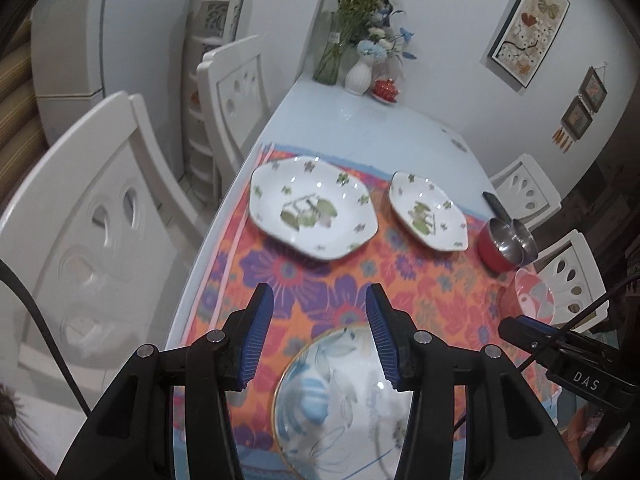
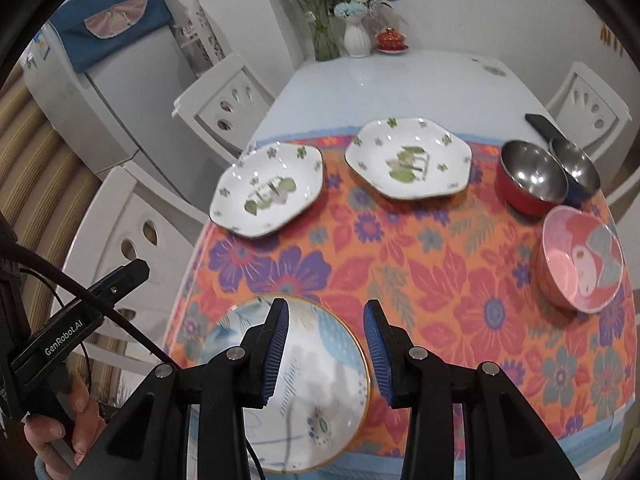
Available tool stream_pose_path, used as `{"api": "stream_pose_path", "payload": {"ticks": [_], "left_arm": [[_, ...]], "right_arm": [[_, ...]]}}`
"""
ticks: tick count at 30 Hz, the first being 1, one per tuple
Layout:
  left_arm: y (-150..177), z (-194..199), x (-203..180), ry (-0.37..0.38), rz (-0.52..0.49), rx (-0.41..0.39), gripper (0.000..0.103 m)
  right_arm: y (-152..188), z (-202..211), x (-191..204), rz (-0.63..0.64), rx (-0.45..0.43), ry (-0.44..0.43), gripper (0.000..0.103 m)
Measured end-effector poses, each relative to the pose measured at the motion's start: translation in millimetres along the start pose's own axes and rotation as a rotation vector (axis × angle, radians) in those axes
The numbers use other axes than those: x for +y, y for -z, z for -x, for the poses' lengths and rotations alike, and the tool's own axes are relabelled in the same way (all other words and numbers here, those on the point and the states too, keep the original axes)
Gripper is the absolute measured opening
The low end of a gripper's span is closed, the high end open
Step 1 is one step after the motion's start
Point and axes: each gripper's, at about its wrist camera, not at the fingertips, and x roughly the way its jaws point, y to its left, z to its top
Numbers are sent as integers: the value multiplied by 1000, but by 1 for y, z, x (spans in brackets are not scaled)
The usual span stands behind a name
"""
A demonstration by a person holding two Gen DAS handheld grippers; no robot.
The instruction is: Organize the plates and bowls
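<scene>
Both hand-held grippers, left (image 1: 320,336) and right (image 2: 326,344), are hovering spread and empty above the round blue-flowered plate (image 2: 304,392). Beyond that plate, two green-leaf plates (image 2: 268,192) are lying side by side, likely awaiting stacking.

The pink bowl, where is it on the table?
The pink bowl sits at the right edge of the flowery cloth in the right wrist view, just in front of the red bowl.
</scene>
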Motion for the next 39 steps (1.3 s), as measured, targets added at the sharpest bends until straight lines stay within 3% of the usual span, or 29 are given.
{"api": "stream_pose_path", "payload": {"ticks": [2, 6, 8, 10, 16, 28, 35, 39], "left_arm": [[-9, -2, 0, -2, -6, -7, 52], [-28, -14, 8, -22, 4, -12, 54], [-35, -21, 15, -29, 23, -2, 63], [-42, -31, 24, -31, 50, 7, 63], [-63, -74, 45, -54, 95, 41, 63], [-85, -172, 70, -53, 156, 147, 58], [-89, -204, 83, -40, 185, 179, 46], [-88, -216, 89, -28, 201, 196, 38]], "right_arm": [[-8, -2, 0, -3, 3, -7, 37], [-25, -14, -2, -12, 17, -21, 39], [-36, -25, -3, -24, 34, -40, 44], [-45, -37, -3, -35, 43, -66, 50], [-72, -84, -3, -47, 87, -77, 50], [-118, -180, -6, -32, 169, -69, 50], [-129, -216, -3, -26, 204, -96, 50], [-130, -229, 2, -9, 213, -114, 43]]}}
